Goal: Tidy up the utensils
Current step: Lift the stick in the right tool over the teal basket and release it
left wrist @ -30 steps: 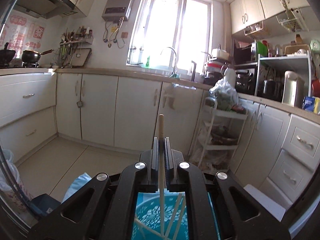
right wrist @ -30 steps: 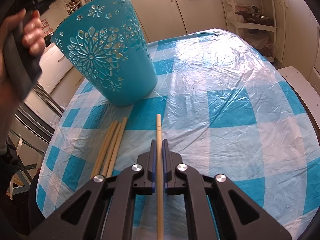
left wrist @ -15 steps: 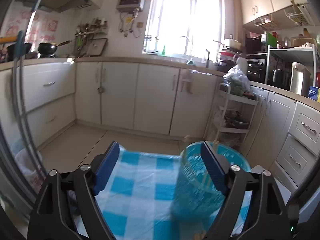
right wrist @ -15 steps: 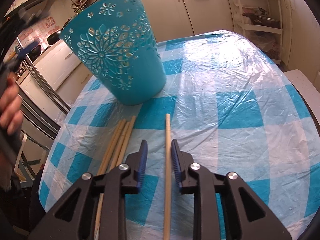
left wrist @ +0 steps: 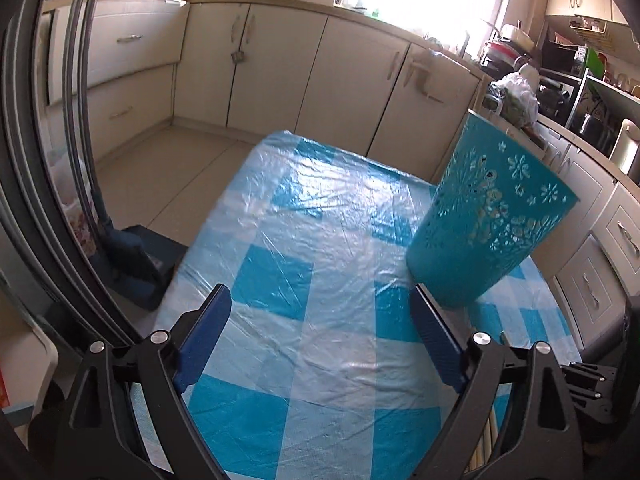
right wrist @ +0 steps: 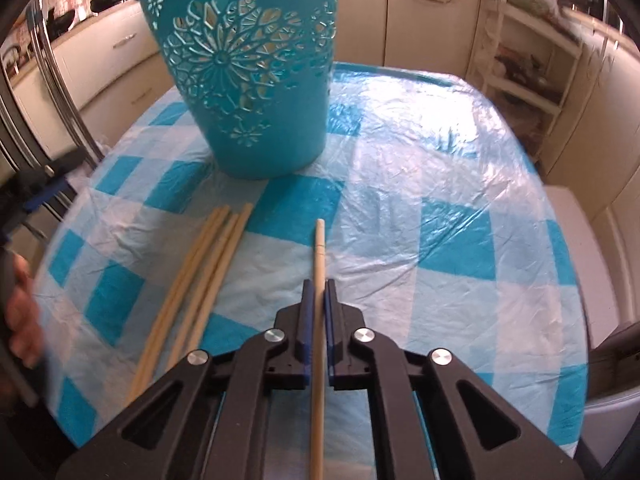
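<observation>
A teal cut-out basket (right wrist: 252, 80) stands upright on the blue-and-white checked table (right wrist: 440, 184); it also shows at the right of the left wrist view (left wrist: 492, 216). My right gripper (right wrist: 316, 292) is shut on a pale wooden chopstick (right wrist: 319, 252) that points toward the basket, low over the cloth. Three more chopsticks (right wrist: 200, 280) lie side by side on the cloth to its left. My left gripper (left wrist: 320, 332) is wide open and empty above the table, left of the basket.
White kitchen cabinets (left wrist: 276, 68) ring the room. A white shelf rack (right wrist: 528, 64) stands beyond the table's far right. A dark stool (left wrist: 136, 268) sits on the floor left of the table. The table edge (right wrist: 576, 280) curves close on the right.
My left gripper let go of its chopstick over the basket, opened wide and dropped toward the table. My right gripper opened briefly, then closed again on its chopstick.
</observation>
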Demonstrator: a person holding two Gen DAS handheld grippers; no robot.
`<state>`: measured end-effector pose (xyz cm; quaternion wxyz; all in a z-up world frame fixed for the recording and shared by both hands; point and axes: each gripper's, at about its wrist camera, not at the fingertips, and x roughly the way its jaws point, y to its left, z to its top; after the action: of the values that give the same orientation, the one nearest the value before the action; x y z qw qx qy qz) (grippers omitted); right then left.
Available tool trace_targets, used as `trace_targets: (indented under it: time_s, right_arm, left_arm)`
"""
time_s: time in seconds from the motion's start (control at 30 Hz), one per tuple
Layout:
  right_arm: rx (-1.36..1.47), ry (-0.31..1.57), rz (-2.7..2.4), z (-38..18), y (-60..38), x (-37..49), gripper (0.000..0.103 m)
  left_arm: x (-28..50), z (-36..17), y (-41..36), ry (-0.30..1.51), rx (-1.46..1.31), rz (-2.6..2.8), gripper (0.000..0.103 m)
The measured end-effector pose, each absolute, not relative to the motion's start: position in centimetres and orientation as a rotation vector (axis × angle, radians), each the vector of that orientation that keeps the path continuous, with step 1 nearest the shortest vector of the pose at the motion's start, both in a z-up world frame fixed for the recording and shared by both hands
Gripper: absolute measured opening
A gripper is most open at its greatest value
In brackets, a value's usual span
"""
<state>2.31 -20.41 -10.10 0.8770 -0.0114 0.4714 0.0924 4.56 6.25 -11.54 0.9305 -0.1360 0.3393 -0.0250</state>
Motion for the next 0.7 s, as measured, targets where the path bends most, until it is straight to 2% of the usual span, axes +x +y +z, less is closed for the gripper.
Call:
trace_targets:
  time_s: [0.2,0.4,0.5,0.7]
  right_arm:
    - [-0.054,0.992,0.201,-10.1,-20.4,1.9,0.006]
    - [0.305,0.887,0.356,-6.2,-23.9,-0.2,0.006]
    - [0.478,0.723,0.46,-1.3,-25.5,-0.8,0.006]
    - [0.523,0.397,0.489,8.0,-24.3,2.1,0.006]
  left_arm:
    - [5.5,-12.5,6.2,0.742,-0.307,-0.071,0.09]
    - [5.9,-13.3,6.2,0.778,-0.34,-0.084,0.091]
    - [6.1,-13.4,5.9,0.787,-0.328,-0.09,0.091]
    - [6.0,-13.4,5.9,0.787,-0.337,-0.083,0.091]
